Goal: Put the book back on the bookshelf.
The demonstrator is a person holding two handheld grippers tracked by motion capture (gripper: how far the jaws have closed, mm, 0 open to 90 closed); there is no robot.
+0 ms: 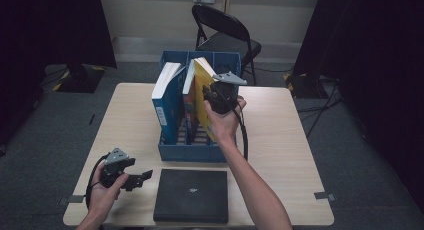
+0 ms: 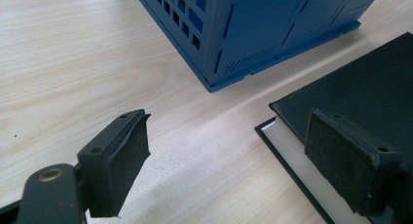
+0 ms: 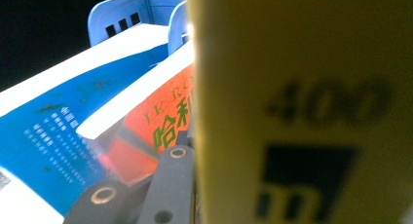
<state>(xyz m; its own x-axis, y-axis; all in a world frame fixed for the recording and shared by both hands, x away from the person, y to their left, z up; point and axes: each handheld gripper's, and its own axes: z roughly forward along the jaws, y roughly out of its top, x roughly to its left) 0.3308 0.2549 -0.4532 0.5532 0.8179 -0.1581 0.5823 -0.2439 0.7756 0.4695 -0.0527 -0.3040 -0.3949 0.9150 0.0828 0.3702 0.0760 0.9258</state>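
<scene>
At the near edge of the counter (image 1: 280,140), the black book (image 1: 190,195) is lying flat, its cover up and its white page edge showing in the left gripper view. The left tongs (image 1: 134,179) are resting just beside its left edge, standing wide with nothing between them; one pad (image 2: 348,158) is hanging over the book's corner, the other over bare wood. Left of them the counter is lying open to its edge. Just behind the black book, the blue crate (image 1: 192,151) is standing with a narrow strip of wood between. Inside it, the right tongs (image 1: 209,96) are gripping the yellow book (image 1: 204,97), tilted at the crate's right side. An orange book (image 3: 160,121) is leaning close against it, with a blue book (image 1: 167,102) further left. Beyond the counter, a folding chair (image 1: 225,35) is standing.
</scene>
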